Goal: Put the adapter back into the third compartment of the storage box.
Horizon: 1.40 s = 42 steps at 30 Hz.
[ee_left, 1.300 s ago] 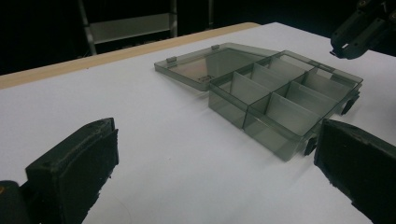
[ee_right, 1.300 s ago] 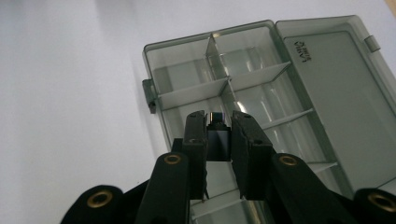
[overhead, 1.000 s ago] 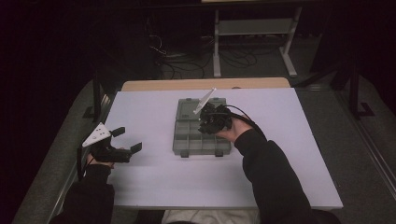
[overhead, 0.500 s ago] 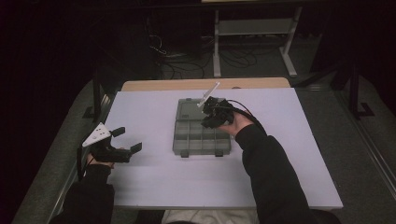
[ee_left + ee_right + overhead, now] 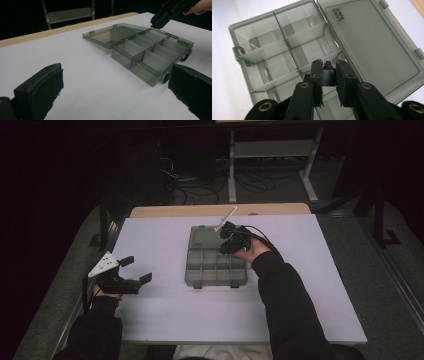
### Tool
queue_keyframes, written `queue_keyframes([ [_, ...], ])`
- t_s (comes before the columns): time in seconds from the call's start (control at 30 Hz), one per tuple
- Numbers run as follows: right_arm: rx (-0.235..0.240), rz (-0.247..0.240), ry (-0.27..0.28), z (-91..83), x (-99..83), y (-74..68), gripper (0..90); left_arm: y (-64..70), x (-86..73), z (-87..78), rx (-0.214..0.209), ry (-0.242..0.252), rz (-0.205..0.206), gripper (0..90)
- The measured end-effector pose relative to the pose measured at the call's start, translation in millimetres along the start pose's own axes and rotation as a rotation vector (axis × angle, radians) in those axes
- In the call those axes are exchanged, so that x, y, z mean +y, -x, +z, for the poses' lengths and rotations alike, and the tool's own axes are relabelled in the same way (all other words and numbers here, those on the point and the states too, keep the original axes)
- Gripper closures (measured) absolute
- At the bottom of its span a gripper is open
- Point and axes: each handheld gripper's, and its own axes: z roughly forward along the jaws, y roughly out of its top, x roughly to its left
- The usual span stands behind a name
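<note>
Jaws of your right gripper [image 5: 329, 75] pinch a small block [image 5: 328, 71] over the open box [image 5: 287, 50]; dropping it in is left. Left gripper [image 5: 131, 272] jaws are spread.

This looks like a lab or recording workroom rather than a home. Beyond the fingers [image 5: 131, 270], a plain white tabletop [image 5: 165, 320] stands on grey carpet [image 5: 380, 285], lit while the room around stays dark. Past its far edge, loose cables [image 5: 185, 177] lie on the floor beside a metal stand [image 5: 270, 160], probably a bench or rack; the gloom hides which.
</note>
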Motion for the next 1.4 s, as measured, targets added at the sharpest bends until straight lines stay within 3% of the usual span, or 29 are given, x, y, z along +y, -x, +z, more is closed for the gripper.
queue_keyframes([
  [0.47,0.018,0.015,-0.044,20.9,-2.1,7.2,74.9,-0.2,-0.1,0.0,0.000,-0.001,-0.002,0.0],
  [0.93,0.045,0.030,-0.068,31.0,-2.9,8.9,74.0,0.0,0.0,-0.1,0.001,-0.001,0.000,0.0],
  [1.1,0.060,0.048,-0.067,29.3,-2.5,8.5,61.1,0.1,0.0,-0.1,0.003,0.000,-0.001,0.0],
  [1.4,0.036,0.060,-0.036,14.6,-2.1,5.4,40.7,0.3,0.0,-0.7,0.004,0.004,-0.001,0.0],
])
